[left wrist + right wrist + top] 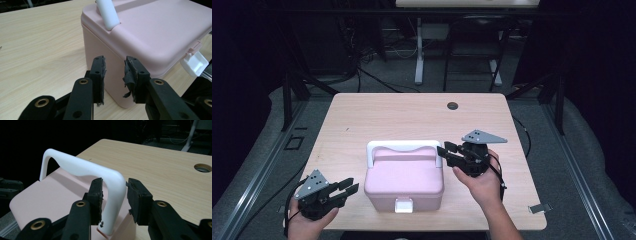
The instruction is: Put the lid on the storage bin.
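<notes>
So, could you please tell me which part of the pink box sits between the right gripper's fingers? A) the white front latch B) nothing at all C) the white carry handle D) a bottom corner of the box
C: in the right gripper view, the upright end of the white carry handle stands between the right gripper fingers, on the pink box; the pads do not look pressed on it.

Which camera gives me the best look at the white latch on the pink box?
The left gripper view: the white latch sits close, sticking out from the pink box front. The high view shows the latch small, from above. The right gripper view faces the handle instead.
</notes>
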`<state>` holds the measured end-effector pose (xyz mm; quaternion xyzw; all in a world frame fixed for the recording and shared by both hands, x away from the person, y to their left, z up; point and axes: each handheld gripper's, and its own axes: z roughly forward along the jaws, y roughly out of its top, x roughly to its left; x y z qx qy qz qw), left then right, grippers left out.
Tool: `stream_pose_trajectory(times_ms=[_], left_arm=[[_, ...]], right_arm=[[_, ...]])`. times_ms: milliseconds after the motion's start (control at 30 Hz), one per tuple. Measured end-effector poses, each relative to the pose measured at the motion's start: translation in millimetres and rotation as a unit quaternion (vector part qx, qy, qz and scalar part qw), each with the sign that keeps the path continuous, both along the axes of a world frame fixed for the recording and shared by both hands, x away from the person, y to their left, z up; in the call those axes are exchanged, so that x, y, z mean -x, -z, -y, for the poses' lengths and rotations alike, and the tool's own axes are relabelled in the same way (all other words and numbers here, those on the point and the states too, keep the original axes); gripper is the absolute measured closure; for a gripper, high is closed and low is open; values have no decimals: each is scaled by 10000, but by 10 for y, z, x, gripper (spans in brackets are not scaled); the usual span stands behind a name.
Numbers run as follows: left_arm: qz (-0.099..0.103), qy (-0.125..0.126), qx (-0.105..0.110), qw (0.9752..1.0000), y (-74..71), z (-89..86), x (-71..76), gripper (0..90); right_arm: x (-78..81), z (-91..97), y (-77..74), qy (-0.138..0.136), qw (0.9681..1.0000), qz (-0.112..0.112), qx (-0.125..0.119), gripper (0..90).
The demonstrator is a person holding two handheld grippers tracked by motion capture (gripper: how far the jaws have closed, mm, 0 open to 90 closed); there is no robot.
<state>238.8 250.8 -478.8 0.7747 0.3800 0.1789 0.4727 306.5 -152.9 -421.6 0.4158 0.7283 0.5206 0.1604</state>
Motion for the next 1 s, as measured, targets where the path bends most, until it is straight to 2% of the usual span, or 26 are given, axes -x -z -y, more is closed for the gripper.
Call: stream_pose_trajectory(times_ms=[100, 433, 600, 833, 1000], left_arm=[[-29, -15, -39, 10000, -10, -19, -5, 685], [14, -132, 32, 9999, -8, -79, -26, 675], [3, -210, 11, 9998, -1, -114, -47, 670], [5, -360, -65, 9993, 34, -169, -83, 656], [-18, -476, -17, 9989, 82, -200, -125, 641]], right_arm=[[6, 25, -17, 25, 10000, 26, -50, 648], [13, 99, -64, 146, 9998, 112, -104, 632], [3, 136, -66, 203, 9997, 93, -127, 626], [-9, 184, -67, 319, 9993, 138, -139, 613], [-23, 220, -60, 408, 9990, 155, -135, 609]])
